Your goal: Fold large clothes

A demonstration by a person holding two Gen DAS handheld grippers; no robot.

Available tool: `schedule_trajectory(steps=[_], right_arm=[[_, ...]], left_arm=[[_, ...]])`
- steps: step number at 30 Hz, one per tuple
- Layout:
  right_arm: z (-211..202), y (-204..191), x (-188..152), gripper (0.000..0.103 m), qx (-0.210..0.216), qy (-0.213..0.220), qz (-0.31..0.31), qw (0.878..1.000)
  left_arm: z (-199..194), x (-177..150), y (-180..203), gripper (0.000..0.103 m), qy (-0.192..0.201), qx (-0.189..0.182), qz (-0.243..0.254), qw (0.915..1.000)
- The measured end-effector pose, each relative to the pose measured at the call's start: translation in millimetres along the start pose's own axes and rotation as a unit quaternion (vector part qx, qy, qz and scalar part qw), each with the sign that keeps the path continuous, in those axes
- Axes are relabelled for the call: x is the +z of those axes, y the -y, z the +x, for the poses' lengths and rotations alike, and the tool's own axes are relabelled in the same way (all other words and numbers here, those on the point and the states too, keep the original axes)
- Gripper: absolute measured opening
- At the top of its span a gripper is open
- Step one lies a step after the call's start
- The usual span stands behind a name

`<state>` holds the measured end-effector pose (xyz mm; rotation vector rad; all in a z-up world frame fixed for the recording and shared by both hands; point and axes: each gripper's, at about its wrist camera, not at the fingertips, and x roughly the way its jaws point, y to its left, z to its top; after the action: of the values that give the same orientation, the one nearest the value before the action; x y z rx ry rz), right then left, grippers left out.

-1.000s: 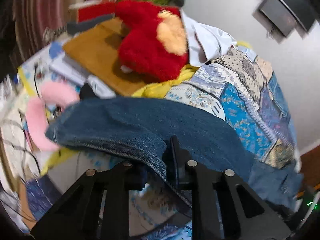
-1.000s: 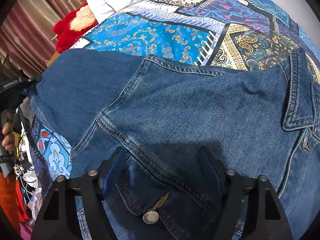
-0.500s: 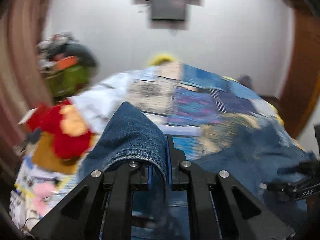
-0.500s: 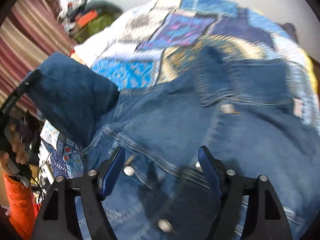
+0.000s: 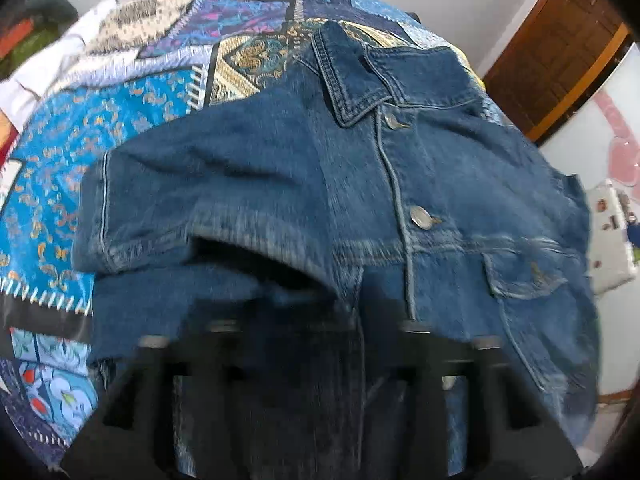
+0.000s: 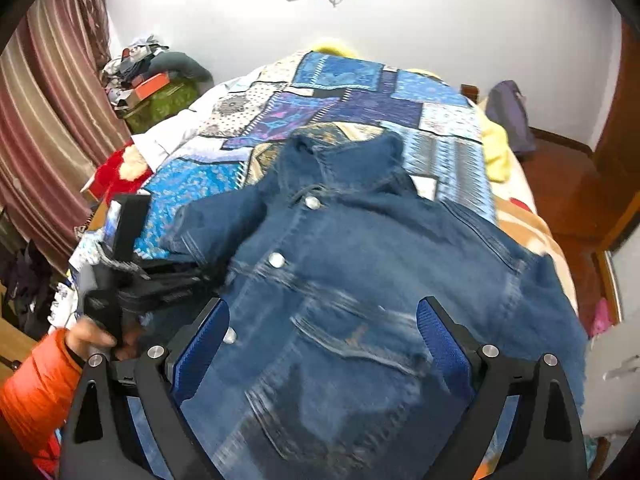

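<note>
A blue denim jacket [image 5: 400, 184] lies front up on the patchwork bedspread [image 5: 80, 136], collar to the far side, metal buttons showing. Its left sleeve [image 5: 208, 184] is folded across the chest. My left gripper [image 5: 312, 320] hovers low over the jacket's lower front; it is blurred, with its fingers apart and nothing between them. In the right wrist view the jacket [image 6: 360, 280] fills the middle. My right gripper [image 6: 320, 332] is open wide above the jacket's lower part. The left gripper [image 6: 132, 280] shows there at the jacket's left edge.
A red plush toy [image 6: 116, 172] lies at the bed's left edge near striped curtains [image 6: 44, 120]. Boxes and clothes [image 6: 148, 88] pile at the back left. A yellow cloth [image 6: 496, 148] sits on the bed's right side. A wooden door [image 5: 560, 52] stands to the right.
The left gripper carried the sleeve over the jacket's chest and let it go; its fingers now stand apart. The right gripper drew back and up, still open.
</note>
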<state>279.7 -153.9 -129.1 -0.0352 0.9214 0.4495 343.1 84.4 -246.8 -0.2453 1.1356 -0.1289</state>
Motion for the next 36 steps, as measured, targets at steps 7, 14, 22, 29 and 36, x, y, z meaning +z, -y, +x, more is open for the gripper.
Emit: schedule_trajectory(steps=[7,14,22,29,36], right_arm=[[-8.2,16.6,-27.7,0.094,-0.045,0.035,0.017,0.998],[-6.7,11.5,-33.0,0.094,-0.050,0.055,0.025,0.997],[1.4,14.3,-35.3,0.094,-0.057,0.051,0.032,0.997],[-8.1,27.5,-40.4,0.094,-0.063,0.061,0.053,0.995],[-34.8,46.8,-46.5,0.094,-0.068,0.091,0.079,0.990]], left_arm=[[-58.1,10.8,-64.3,0.083,0.067,-0.007,-0.092,0.9935],[-26.4,9.6,-157.1,0.082,0.033,-0.048,-0.268,0.9617],[17.6,19.9,-166.3,0.059,0.017,-0.028,-0.299,0.9537],[-7.6,58.5,-101.7,0.019,0.083,0.168,-0.121,0.9749],[-104.8,100.5,17.0,0.019,0.225,0.144,0.024,0.9634]])
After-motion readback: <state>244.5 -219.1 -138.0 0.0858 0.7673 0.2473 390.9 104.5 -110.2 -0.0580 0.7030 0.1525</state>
